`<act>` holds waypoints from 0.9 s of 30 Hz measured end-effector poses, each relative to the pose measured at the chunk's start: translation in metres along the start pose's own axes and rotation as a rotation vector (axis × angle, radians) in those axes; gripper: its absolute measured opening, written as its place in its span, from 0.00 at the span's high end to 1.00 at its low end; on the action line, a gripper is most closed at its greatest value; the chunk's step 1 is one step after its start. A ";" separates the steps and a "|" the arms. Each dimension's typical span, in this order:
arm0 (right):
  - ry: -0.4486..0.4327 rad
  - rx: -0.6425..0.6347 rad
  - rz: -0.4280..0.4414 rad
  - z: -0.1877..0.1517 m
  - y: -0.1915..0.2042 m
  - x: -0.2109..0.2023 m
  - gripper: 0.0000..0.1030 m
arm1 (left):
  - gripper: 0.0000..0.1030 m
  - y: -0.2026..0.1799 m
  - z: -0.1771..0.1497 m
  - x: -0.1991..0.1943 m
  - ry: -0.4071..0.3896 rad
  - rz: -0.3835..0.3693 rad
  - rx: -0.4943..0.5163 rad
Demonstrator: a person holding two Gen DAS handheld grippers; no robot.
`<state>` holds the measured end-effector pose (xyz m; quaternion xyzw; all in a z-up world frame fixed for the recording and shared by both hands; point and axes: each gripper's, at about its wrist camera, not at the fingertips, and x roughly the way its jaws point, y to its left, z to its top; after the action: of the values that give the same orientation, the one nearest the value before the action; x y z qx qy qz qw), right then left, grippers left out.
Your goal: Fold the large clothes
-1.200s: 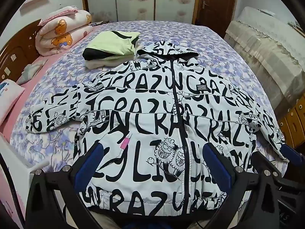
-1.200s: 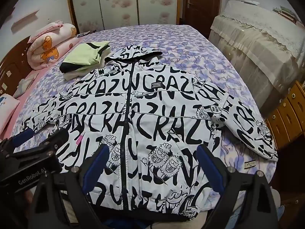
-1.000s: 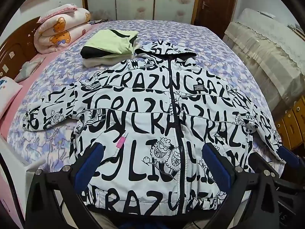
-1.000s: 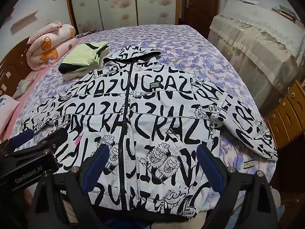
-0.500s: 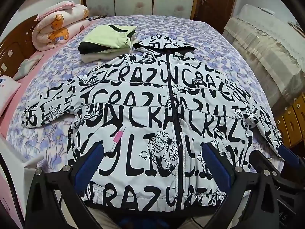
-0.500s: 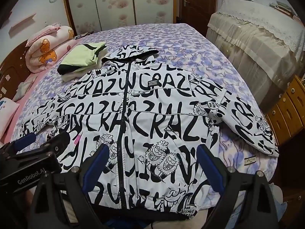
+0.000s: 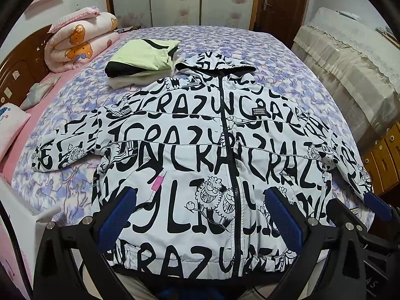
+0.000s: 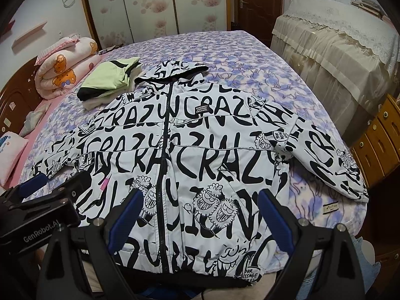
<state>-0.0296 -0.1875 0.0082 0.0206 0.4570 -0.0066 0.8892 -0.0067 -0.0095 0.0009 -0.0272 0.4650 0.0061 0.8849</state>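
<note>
A white hooded jacket (image 7: 195,150) (image 8: 200,155) covered in black lettering lies front up and zipped on the bed, sleeves spread to both sides, hood at the far end. My left gripper (image 7: 200,215) hovers open above the jacket's lower hem, its blue pads wide apart with nothing between them. My right gripper (image 8: 200,215) is open too, above the hem slightly right of the zipper. The left gripper (image 8: 57,185) also shows at the lower left of the right wrist view, and the right gripper's blue tip (image 7: 377,203) at the right edge of the left wrist view.
A folded green and black garment stack (image 7: 142,57) (image 8: 110,77) lies beside the hood. A rolled pink quilt (image 7: 80,40) and pillow (image 7: 12,125) sit at the wooden headboard on the left. A lace-covered cabinet (image 8: 337,40) and wooden drawers (image 8: 377,135) stand right of the bed (image 8: 250,60).
Both grippers have drifted slightly back and up, so the jacket sits a little lower and fuller in view. Both stay open. The jacket has not moved.
</note>
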 end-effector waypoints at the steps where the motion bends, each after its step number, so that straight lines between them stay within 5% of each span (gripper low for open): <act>1: -0.002 0.000 0.000 0.000 -0.001 0.000 0.09 | 0.02 0.000 0.000 0.000 0.001 -0.001 -0.001; 27: -0.001 0.006 0.030 0.001 0.000 -0.004 0.09 | 0.05 0.002 0.001 -0.002 0.011 -0.019 -0.013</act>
<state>-0.0306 -0.1877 0.0120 0.0300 0.4562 0.0057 0.8893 -0.0067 -0.0076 0.0033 -0.0374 0.4697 0.0008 0.8820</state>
